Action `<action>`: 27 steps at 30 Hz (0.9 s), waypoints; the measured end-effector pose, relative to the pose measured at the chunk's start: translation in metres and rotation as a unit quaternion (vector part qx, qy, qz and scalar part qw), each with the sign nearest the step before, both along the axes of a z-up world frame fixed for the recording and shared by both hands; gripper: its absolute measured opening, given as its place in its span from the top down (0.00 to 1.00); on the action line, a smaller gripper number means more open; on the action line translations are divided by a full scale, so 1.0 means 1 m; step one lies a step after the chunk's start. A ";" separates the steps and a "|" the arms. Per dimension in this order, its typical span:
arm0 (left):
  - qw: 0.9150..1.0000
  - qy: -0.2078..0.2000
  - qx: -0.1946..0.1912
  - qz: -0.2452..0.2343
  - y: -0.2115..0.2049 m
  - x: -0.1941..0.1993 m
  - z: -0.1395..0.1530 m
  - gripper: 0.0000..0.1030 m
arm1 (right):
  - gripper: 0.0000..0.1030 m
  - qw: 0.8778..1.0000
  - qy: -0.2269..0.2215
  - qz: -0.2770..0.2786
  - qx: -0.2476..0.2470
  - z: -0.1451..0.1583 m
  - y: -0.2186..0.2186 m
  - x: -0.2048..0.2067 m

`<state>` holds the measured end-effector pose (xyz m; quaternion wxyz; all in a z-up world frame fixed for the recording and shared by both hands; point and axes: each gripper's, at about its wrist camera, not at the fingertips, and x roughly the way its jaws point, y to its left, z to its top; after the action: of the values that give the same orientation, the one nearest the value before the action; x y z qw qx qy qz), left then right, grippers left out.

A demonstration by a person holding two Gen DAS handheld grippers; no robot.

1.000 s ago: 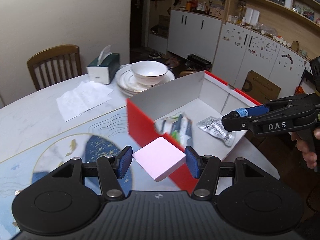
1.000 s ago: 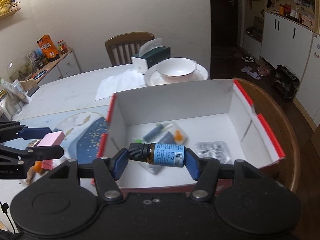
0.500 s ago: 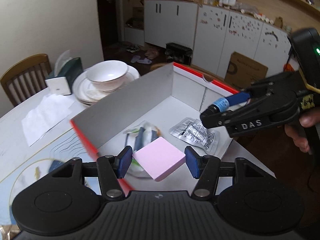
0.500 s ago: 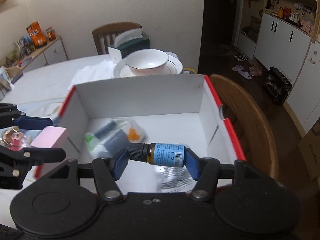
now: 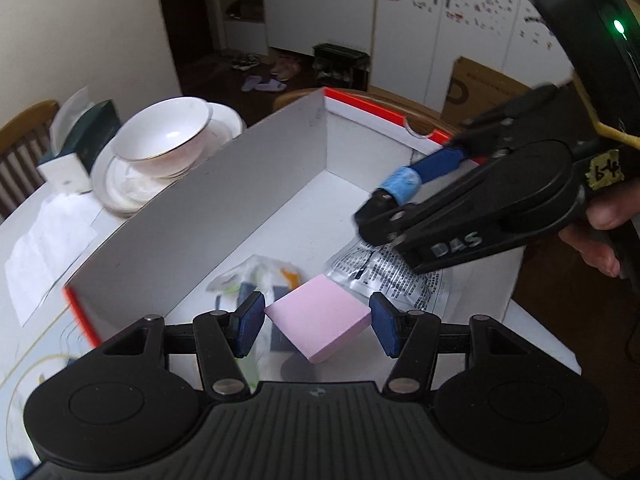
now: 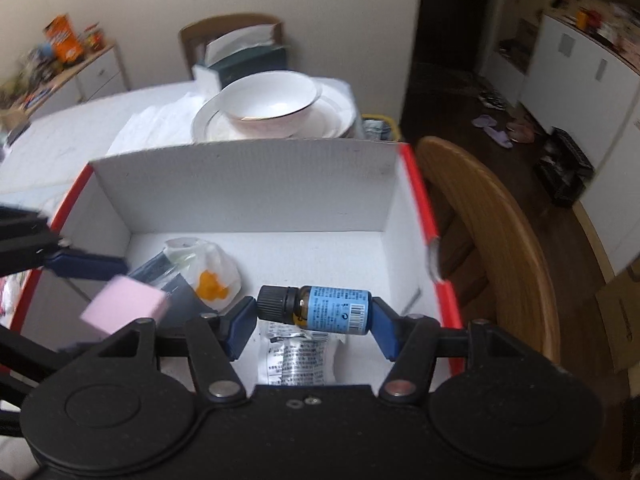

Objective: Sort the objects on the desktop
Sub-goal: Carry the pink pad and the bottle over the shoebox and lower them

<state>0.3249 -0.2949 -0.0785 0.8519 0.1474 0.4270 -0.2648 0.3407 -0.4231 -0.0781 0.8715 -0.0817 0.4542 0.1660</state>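
The left claw [image 5: 316, 322] squeezes one flat pink square block [image 5: 318, 316] by two corners, over the near end of the open box [image 5: 224, 196]. The right claw [image 6: 314, 320] pinches one small brown glass bottle [image 6: 324, 309], black cap and blue paper label, lying sideways over the box too. The cardboard box is white inside with red edges. On its floor lie one shiny foil packet [image 5: 394, 270] and one crinkly clear bag [image 6: 208, 266]. Behind it, on the white tabletop [image 6: 72, 136], one smooth white bowl [image 6: 272, 98] sits on stacked plates [image 6: 332, 114].
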 end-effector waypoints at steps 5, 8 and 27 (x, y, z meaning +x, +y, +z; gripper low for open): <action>1.000 0.023 0.017 -0.005 -0.009 0.011 -0.014 0.45 | 0.42 0.999 0.010 0.022 -0.046 -0.007 0.016 0.013; 0.999 0.039 0.021 -0.009 -0.011 0.013 -0.022 0.45 | 0.42 0.997 0.020 0.037 -0.057 -0.012 0.024 0.018; 0.994 0.099 0.051 -0.020 -0.015 0.020 -0.040 0.45 | 0.42 0.991 0.086 0.047 -0.092 -0.041 0.039 0.040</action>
<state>0.3448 -0.3100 -0.1186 0.7917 0.1721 0.5187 -0.2731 0.3803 -0.3838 -0.1193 0.8091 -0.1682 0.5367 0.1702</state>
